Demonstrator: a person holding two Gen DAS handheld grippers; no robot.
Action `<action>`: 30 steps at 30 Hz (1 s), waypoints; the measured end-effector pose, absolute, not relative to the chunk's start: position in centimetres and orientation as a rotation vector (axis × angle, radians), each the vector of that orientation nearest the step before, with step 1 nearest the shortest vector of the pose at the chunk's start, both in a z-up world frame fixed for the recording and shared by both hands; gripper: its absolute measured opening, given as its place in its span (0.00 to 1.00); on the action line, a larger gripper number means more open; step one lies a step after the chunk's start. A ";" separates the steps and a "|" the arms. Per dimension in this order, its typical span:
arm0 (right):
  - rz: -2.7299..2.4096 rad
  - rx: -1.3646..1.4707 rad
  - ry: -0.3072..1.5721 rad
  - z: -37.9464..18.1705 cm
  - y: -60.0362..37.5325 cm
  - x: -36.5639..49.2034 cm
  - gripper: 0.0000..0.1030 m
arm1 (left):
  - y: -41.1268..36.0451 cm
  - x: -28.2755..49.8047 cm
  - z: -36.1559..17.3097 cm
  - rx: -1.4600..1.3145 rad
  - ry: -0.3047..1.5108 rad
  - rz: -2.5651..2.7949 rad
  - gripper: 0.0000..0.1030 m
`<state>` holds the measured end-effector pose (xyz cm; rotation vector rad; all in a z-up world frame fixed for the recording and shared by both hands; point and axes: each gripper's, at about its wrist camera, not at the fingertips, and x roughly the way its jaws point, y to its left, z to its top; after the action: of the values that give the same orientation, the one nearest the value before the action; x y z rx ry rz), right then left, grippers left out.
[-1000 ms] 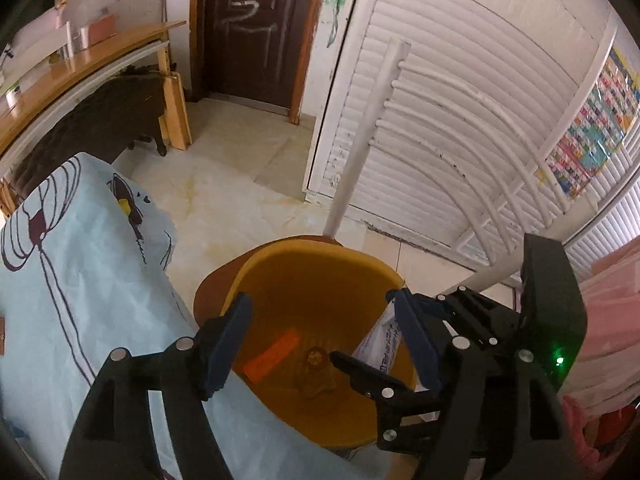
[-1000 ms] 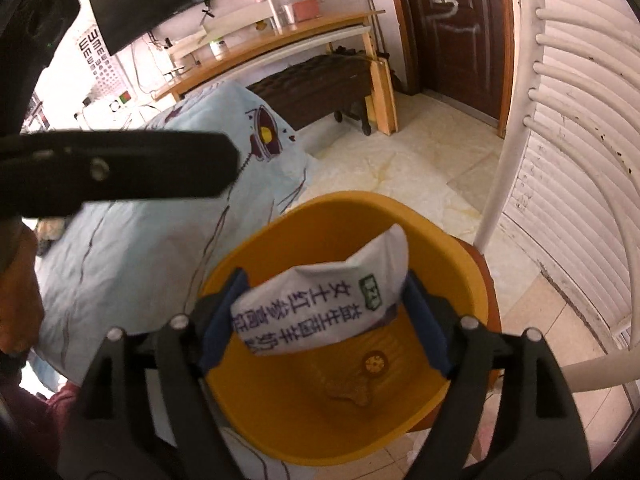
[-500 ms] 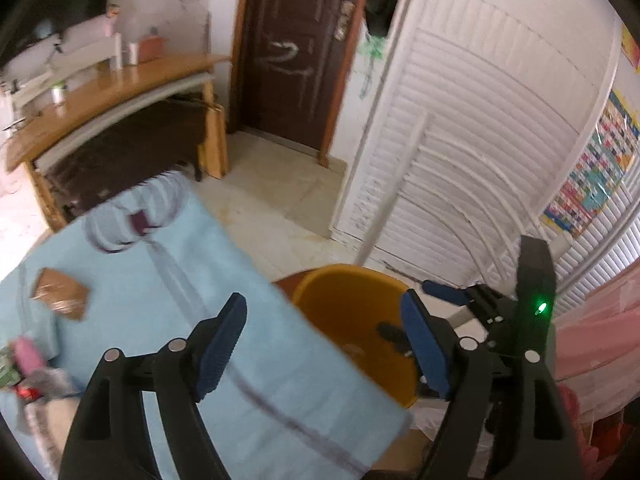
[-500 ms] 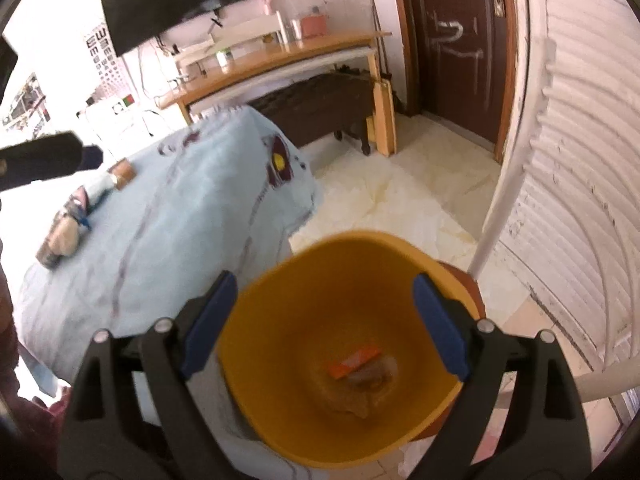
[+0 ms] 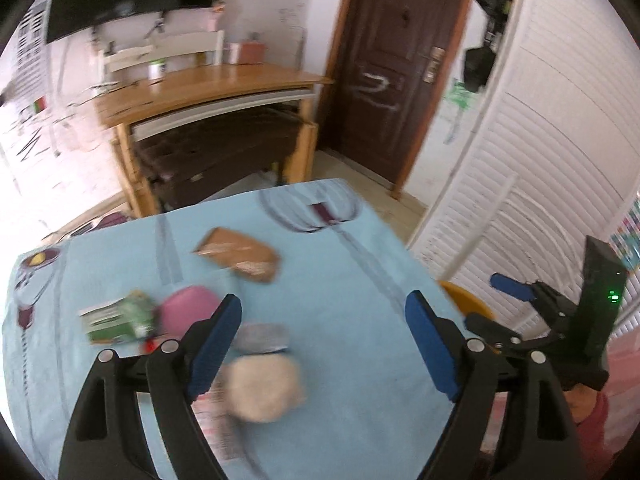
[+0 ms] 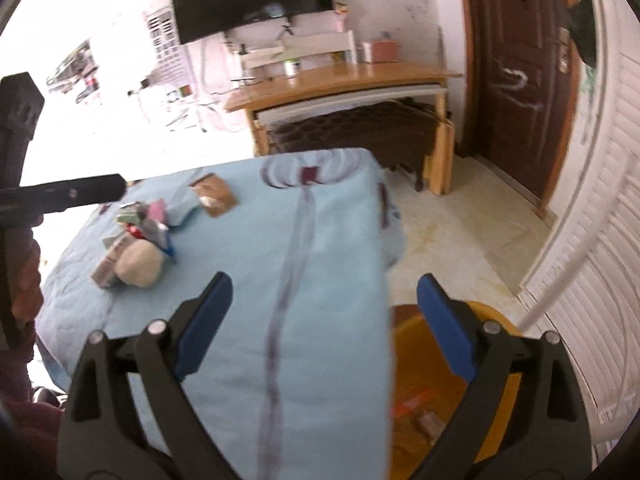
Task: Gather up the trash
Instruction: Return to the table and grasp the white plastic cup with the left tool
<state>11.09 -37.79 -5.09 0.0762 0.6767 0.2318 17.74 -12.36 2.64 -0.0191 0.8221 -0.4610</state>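
My left gripper (image 5: 323, 300) hangs over the blue-clothed table (image 5: 352, 264), its jaws opening with nothing between them. Below its left finger lies a pile of trash: a beige crumpled ball (image 5: 262, 388), a silver wrapper (image 5: 264, 336), a pink piece (image 5: 186, 312) and a green packet (image 5: 116, 316). A brown packet (image 5: 240, 254) lies farther back. My right gripper (image 6: 324, 284) is empty too, its jaws opening above the table's edge. The orange bin (image 6: 496, 360) stands under its right finger, with an orange wrapper (image 6: 412, 398) inside. The same trash pile (image 6: 136, 248) appears at the left.
A wooden desk (image 5: 208, 88) and a dark door (image 5: 396, 80) stand behind the table. White louvred doors (image 5: 540, 160) and a white chair frame (image 6: 560, 276) close off the right side. A person's sleeve (image 6: 24, 276) shows at the left edge.
My right gripper let go of the white printed packet over the orange bin. Both grippers then rose and swung from the bin toward the table, jaws spreading wider.
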 end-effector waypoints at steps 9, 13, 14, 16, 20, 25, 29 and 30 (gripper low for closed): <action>0.344 0.032 0.679 -4.4 -30.6 12.3 0.87 | -4.4 19.0 0.9 -0.031 0.851 -0.341 0.77; 0.390 0.003 0.698 -4.6 -27.6 12.8 0.87 | -2.2 19.7 -1.2 -0.013 0.904 -0.291 0.77; 0.403 -0.001 0.702 -4.7 -27.0 12.9 0.87 | -1.9 19.8 -1.6 -0.012 0.913 -0.288 0.77; 0.418 -0.010 0.709 -4.8 -26.0 13.2 0.87 | -1.2 20.1 -2.6 -0.012 0.939 -0.278 0.77; 0.438 -0.022 0.722 -5.0 -24.3 13.3 0.87 | -0.6 20.7 -4.1 -0.001 0.953 -0.258 0.66; 0.450 -0.045 0.736 -5.1 -23.0 13.0 0.87 | -0.5 20.7 -4.9 -0.006 0.952 -0.291 0.54; 0.464 -0.056 0.741 -5.0 -22.6 12.8 0.87 | -0.5 20.6 -5.1 -0.021 0.949 -0.320 0.51; 0.471 -0.060 0.743 -5.0 -22.3 12.7 0.87 | -0.4 20.5 -5.2 -0.029 0.952 -0.331 0.50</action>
<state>12.71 -22.27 -5.02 -0.0598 0.7429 0.4713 20.49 -0.45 -5.16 -0.0291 0.9515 -0.3309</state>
